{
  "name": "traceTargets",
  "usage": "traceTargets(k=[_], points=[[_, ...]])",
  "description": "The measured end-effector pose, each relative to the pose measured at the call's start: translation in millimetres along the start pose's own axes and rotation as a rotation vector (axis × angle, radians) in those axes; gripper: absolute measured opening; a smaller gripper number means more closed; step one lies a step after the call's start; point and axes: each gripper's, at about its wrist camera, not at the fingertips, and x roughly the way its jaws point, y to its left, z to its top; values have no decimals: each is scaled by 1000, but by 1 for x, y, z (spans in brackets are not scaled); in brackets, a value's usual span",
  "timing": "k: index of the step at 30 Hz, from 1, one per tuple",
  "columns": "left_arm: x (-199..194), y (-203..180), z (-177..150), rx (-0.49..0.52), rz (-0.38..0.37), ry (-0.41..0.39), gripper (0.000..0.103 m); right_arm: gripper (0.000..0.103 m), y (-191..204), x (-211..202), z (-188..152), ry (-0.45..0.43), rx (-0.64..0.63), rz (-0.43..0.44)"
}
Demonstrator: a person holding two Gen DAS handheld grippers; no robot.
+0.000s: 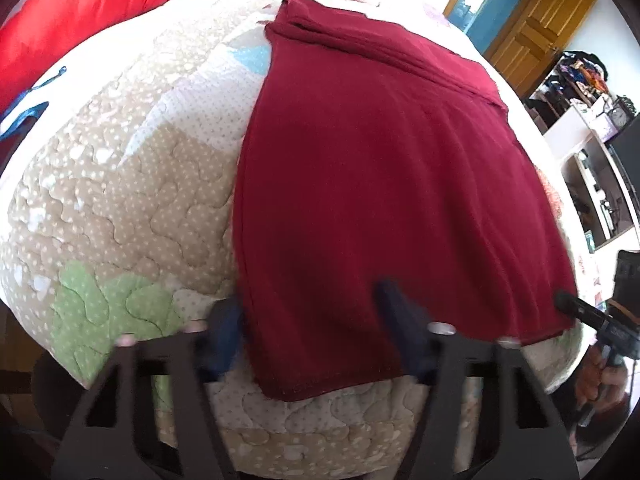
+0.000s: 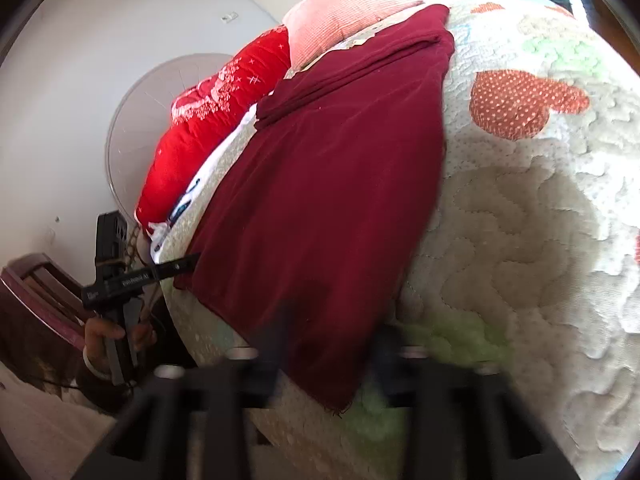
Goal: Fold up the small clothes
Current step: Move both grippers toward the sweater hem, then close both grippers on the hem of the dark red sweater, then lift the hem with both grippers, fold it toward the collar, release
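Note:
A dark red garment lies flat on the quilted bed, its far end folded into layers. It also shows in the right wrist view. My left gripper is open, its fingers straddling the garment's near left corner. My right gripper is open, its blurred fingers on either side of the garment's near right corner. The right gripper's tip shows at the garment's right edge in the left wrist view; the left gripper touches the left edge in the right wrist view.
The patchwork quilt covers the bed. A red duvet and a pink pillow lie at the head. A wooden door and shelves stand beyond the bed's right side. A white wall is on the left.

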Motion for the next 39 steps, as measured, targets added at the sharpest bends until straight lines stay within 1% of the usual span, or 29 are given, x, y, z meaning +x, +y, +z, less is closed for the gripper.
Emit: traceTargets(k=[1, 2, 3, 5, 7, 10, 12, 15, 16, 19, 23, 26, 28, 31, 32, 34, 36, 38, 39], points=[[-2, 0, 2, -6, -19, 1, 27, 14, -2, 2, 0, -7, 19, 14], [-4, 1, 5, -15, -34, -1, 15, 13, -3, 4, 1, -16, 28, 32], [-7, 4, 9, -22, -52, -1, 12, 13, -2, 5, 3, -23, 25, 48], [-12, 6, 19, -27, -104, -2, 10, 12, 6, 1, 12, -53, 1, 102], [-17, 5, 30, -20, -139, -24, 10, 12, 14, -7, 27, -101, -18, 159], [-25, 5, 56, -26, -182, -81, 10, 12, 18, -16, 55, -170, -15, 209], [-28, 5, 78, -36, -199, -123, 9, 12, 17, -17, 80, -213, -6, 222], [-28, 6, 120, -43, -201, -200, 9, 12, 17, -15, 121, -270, -21, 196], [-26, 6, 138, -44, -205, -221, 9, 12, 17, -12, 137, -291, -23, 188], [-12, -2, 182, -50, -212, -243, 9, 12, 11, -9, 175, -334, -31, 167], [14, -6, 244, -53, -179, -272, 8, 12, -4, -3, 224, -383, -17, 106], [39, -5, 277, -80, -136, -274, 8, 12, -18, 7, 256, -398, 7, 66], [56, -6, 294, -90, -105, -265, 8, 12, -28, 17, 278, -396, 21, 32], [84, 0, 317, -126, -72, -235, 8, 12, -44, 44, 306, -381, 57, -35], [91, 4, 320, -140, -74, -226, 8, 12, -52, 55, 311, -362, 77, -51], [106, 9, 329, -164, -68, -199, 8, 13, -71, 76, 325, -317, 143, -129], [117, 11, 335, -172, -68, -169, 9, 14, -86, 90, 332, -294, 193, -142], [120, 15, 336, -193, -78, -154, 14, 15, -90, 93, 333, -285, 205, -155], [119, 16, 337, -200, -84, -150, 15, 17, -88, 91, 333, -290, 198, -153]])
